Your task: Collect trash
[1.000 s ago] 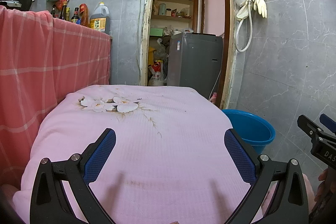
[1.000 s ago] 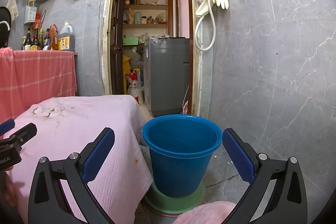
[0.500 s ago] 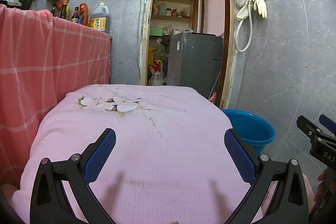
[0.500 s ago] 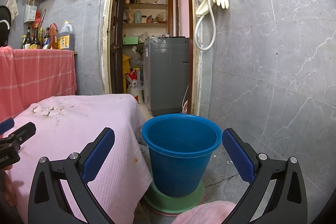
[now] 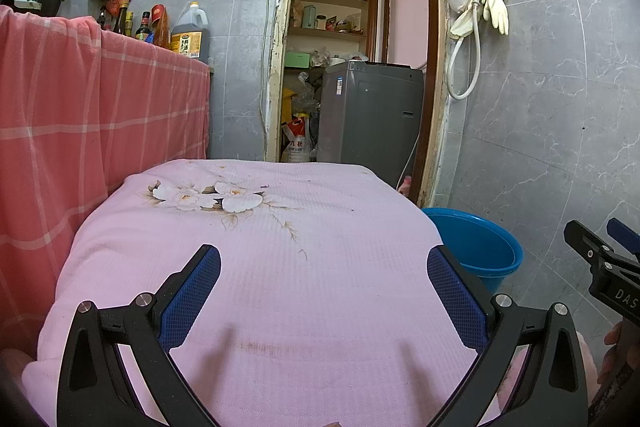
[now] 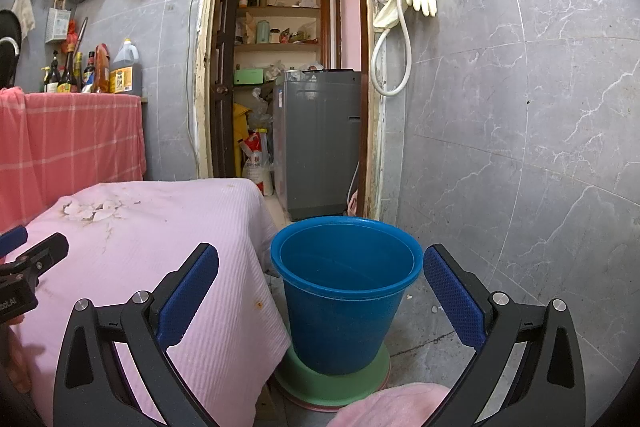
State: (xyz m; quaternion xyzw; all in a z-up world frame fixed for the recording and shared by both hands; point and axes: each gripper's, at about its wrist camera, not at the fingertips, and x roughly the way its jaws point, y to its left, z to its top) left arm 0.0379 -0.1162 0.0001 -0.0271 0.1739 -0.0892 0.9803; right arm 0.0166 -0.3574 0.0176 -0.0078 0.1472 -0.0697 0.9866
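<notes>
- Left two-finger gripper with blue mesh pads on black arms point(image 5: 323, 281): jaws spread wide, nothing between them. It hovers over the pink waffle-weave cloth with a printed white flower motif point(image 5: 280, 267) that covers a low table.
- Right two-finger gripper of the same build point(image 6: 321, 281): likewise released and empty. The round blue plastic bucket point(image 6: 346, 291) sits directly ahead of it, framed between the two pads, on a green disc-shaped base point(image 6: 332, 383) on the floor.
- From the left gripper, the bucket lies ahead and to the right, just beside the table's edge.
- Trash: no loose piece is visible on the cloth ahead of the left gripper; only stains and the print. A few pale specks lie on the grey tiled floor point(image 6: 436, 311), right of the bucket, beside the right pad. Too small to identify.
- Bucket interior: what shows looks empty; the bottom is not fully visible.
- Judgement: either nothing collected yet or collection finished; the pictures cannot settle which. With both grippers empty, no pickup is in hand.
</notes>
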